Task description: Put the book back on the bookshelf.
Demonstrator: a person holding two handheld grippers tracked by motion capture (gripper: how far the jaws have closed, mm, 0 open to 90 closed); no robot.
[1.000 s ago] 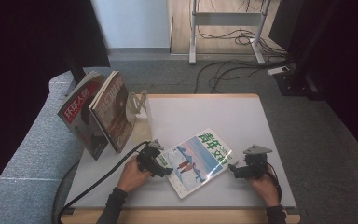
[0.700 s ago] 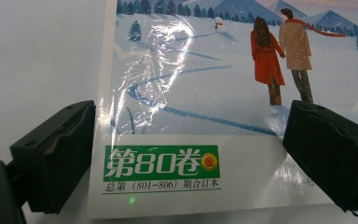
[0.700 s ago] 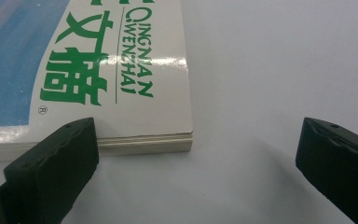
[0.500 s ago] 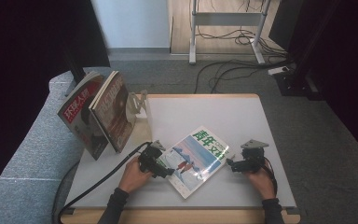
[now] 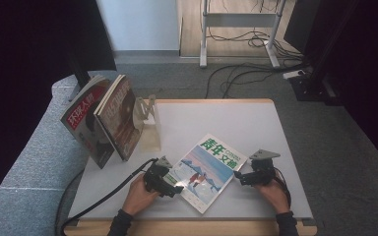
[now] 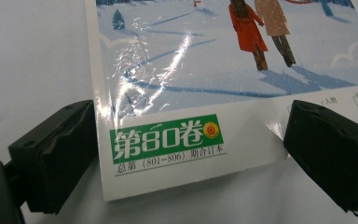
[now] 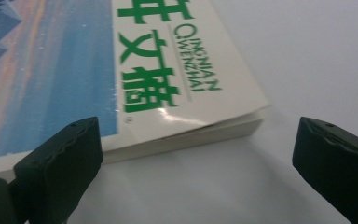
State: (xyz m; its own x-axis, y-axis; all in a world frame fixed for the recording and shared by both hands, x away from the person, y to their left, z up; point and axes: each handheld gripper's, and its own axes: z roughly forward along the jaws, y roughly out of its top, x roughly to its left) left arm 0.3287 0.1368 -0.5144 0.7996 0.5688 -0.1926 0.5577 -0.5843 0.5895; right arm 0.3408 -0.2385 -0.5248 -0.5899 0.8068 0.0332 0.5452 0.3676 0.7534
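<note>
A magazine (image 5: pixel 207 168) with a blue snowy cover and green characters lies flat and askew on the white table (image 5: pixel 256 123). My left gripper (image 5: pixel 175 184) is open at the magazine's near-left corner (image 6: pixel 168 140), its jaws standing either side of that corner, which carries a green label. To the right, my right gripper (image 5: pixel 237 177) is open too, facing the magazine's right corner (image 7: pixel 186 93), where the thick page edge shows. Nothing is held by either gripper.
Two magazines (image 5: pixel 106 118) lean in a pale stand (image 5: pixel 150 123) at the table's left rear. A black cable (image 5: pixel 103 196) trails off the front left. Beyond the table, a metal frame (image 5: pixel 236 29) and cables lie on the floor.
My right gripper has moved left and closer to the magazine's right corner. The left gripper has stayed at the near-left corner, and the magazine has shifted slightly.
</note>
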